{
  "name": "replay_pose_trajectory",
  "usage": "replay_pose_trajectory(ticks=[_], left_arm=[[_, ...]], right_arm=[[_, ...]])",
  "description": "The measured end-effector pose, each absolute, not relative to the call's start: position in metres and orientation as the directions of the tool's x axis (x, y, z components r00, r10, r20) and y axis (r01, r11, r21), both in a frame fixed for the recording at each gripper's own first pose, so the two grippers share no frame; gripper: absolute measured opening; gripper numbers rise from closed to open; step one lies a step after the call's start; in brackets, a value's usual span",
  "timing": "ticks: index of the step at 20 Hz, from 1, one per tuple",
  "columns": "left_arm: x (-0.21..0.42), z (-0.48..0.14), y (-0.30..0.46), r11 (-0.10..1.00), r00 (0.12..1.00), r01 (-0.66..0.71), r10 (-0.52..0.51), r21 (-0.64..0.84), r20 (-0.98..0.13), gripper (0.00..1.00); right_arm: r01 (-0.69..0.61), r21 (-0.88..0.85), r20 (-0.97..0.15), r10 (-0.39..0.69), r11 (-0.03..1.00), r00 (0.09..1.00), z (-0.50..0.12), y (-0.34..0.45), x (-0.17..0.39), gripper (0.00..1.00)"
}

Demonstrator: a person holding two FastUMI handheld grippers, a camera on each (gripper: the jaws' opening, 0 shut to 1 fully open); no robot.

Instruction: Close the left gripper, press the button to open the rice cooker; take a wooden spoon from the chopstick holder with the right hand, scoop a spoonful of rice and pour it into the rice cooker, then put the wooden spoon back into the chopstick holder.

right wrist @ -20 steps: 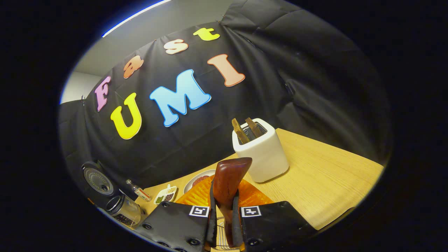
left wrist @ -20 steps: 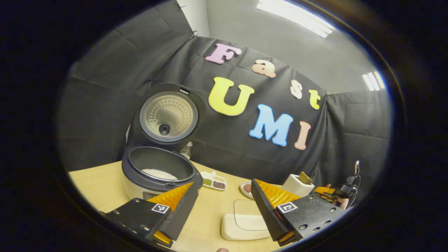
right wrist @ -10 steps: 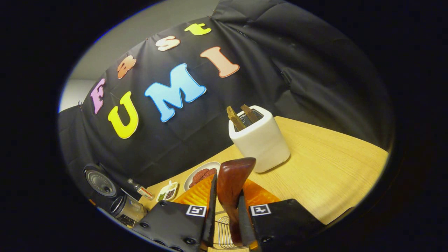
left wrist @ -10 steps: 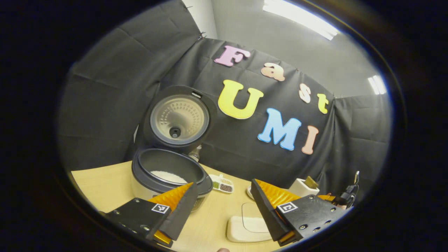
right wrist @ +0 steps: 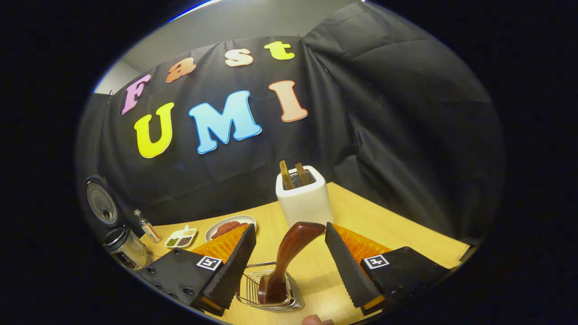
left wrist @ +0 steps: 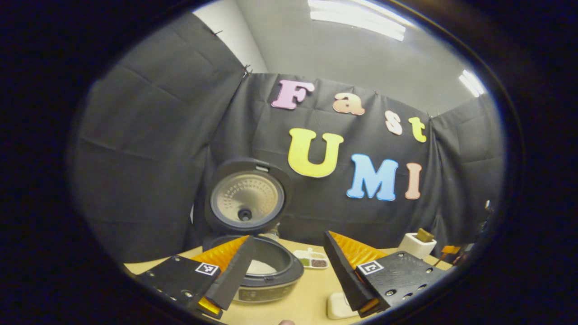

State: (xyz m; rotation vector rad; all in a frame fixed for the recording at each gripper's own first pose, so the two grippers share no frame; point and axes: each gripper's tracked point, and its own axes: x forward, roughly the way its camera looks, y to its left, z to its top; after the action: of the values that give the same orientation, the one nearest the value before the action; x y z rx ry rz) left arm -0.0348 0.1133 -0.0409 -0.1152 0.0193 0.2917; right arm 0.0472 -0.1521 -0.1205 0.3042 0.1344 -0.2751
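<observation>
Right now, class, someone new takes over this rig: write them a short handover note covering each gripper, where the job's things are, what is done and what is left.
Left gripper: open, holding nothing, in front of the rice cooker.
Right gripper: open, fingers either side of the wooden spoon without touching it.
The wooden spoon stands handle-up in the wire chopstick holder.
Rice cooker lid is up; white rice lies in the pot.
Done: lid opened, rice in the pot, spoon back in the holder.
Left: apparently only drawing both grippers away.
</observation>
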Motion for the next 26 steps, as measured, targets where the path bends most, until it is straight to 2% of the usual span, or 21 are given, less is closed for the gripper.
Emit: replay_pose_trajectory(ticks=[3, 5, 9, 12, 17, 19, 22, 26], left_arm=[[-0.025, 0.006, 0.147, 0.933, 0.932, -0.360, 0.359, 0.020, 0.044, 0.94], [-0.010, 0.033, 0.156, 0.923, 0.926, -0.375, 0.368, 0.085, 0.087, 0.94], [0.034, 0.056, 0.177, 0.925, 0.928, -0.371, 0.365, 0.085, 0.080, 0.95], [0.074, 0.074, 0.197, 0.915, 0.925, -0.379, 0.370, 0.138, 0.087, 0.95], [0.147, 0.079, 0.225, 0.908, 0.915, -0.401, 0.402, 0.119, 0.022, 0.94], [0.173, 0.068, 0.239, 0.907, 0.910, -0.407, 0.413, 0.107, -0.035, 0.94], [0.201, 0.047, 0.261, 0.892, 0.891, -0.421, 0.440, 0.162, -0.108, 0.94], [0.219, 0.022, 0.282, 0.883, 0.861, -0.450, 0.469, 0.133, -0.198, 0.94]], right_arm=[[0.267, 0.279, -0.092, -0.251, 0.923, 0.964, -0.097, -0.147, 0.025, 0.98], [0.256, 0.278, -0.047, -0.253, 0.926, 0.966, -0.086, -0.144, 0.013, 0.98], [0.253, 0.214, -0.016, -0.255, 0.944, 0.967, -0.078, -0.132, -0.005, 0.98], [0.243, 0.177, 0.007, -0.248, 0.954, 0.969, -0.072, -0.121, -0.015, 0.98], [0.224, 0.156, 0.072, -0.238, 0.962, 0.969, -0.073, -0.093, -0.032, 0.98], [0.201, 0.144, 0.068, -0.212, 0.969, 0.975, -0.077, -0.082, -0.036, 0.98], [0.183, 0.133, 0.061, -0.193, 0.974, 0.979, -0.083, -0.076, -0.036, 0.98], [0.164, 0.139, 0.038, -0.171, 0.977, 0.985, -0.097, -0.069, -0.035, 0.98]])
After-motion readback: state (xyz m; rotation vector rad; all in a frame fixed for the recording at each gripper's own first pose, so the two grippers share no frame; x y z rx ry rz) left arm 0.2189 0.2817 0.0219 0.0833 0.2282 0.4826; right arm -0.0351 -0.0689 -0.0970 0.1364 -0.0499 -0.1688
